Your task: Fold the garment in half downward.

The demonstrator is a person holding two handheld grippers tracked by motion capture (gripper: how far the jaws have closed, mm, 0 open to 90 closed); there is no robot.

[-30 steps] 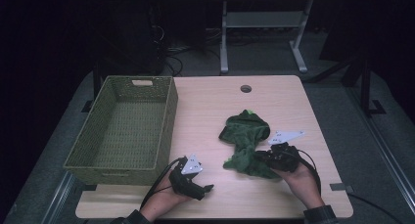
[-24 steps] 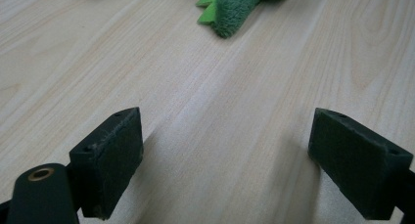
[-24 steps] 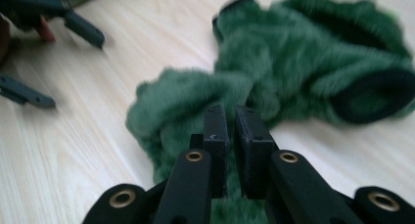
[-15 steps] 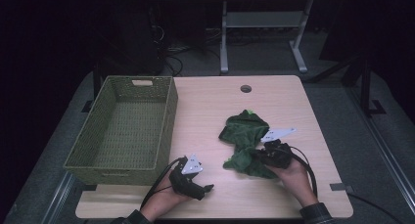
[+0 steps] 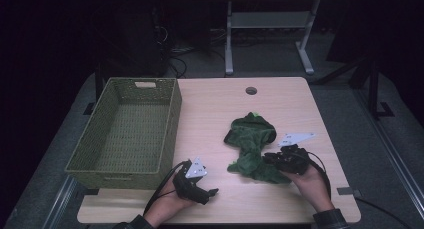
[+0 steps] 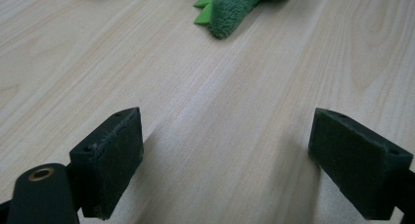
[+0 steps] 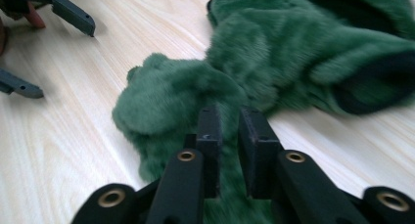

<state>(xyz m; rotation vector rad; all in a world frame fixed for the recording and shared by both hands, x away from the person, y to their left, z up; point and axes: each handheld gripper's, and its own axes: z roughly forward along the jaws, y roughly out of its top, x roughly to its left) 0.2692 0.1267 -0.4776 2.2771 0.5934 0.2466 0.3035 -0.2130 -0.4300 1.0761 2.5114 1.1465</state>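
Now, right claw (image 7: pixel 229 136): jaws nearly together, just opening slightly, a fold of the green plush garment (image 7: pixel 274 62) between them, the rest spread ahead of it on the bench (image 5: pixel 215 114) | left claw (image 6: pixel 227 160): jaws wide apart over bare bench, garment edge well ahead | wicker basket (image 5: pixel 170 119): beside left claw.

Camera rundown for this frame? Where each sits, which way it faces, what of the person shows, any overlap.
High view: above the person's side, facing forward and down on the table; basket, green plush garment, both hands, left gripper, right gripper.
Left gripper view: on the left gripper, low over the wood; jaws wide apart.
Right gripper view: on the right gripper; jaws nearly together over the garment.
Shared: garment, tabletop.
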